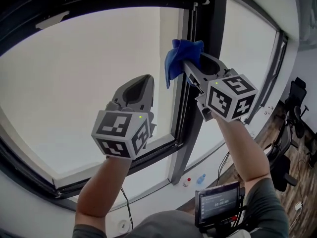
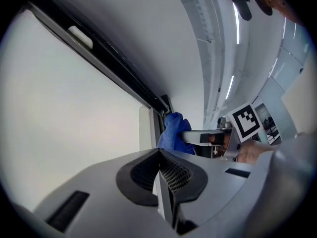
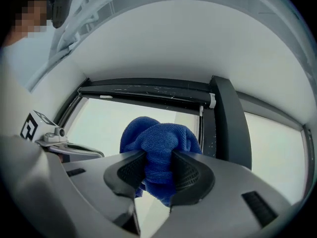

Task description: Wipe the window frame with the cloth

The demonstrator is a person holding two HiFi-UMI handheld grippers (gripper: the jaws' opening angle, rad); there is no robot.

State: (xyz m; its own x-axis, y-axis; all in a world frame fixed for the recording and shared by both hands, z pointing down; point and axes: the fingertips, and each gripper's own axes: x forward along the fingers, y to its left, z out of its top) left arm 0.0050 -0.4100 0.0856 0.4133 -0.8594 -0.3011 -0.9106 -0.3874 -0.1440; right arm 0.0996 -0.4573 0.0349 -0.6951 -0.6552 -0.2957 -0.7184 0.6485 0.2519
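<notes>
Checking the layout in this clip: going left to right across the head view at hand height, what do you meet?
left tongs → blue cloth → right tongs clamped on it → office chair at the far right

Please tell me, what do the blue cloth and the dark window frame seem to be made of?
The blue cloth is likely microfibre or terry, matte; a fine looped nap shows where it bunches. The window frame is probably painted or coated metal, dark with a soft sheen; smooth hard faces with pale specks, perhaps dust. Plastic cannot be excluded.
</notes>
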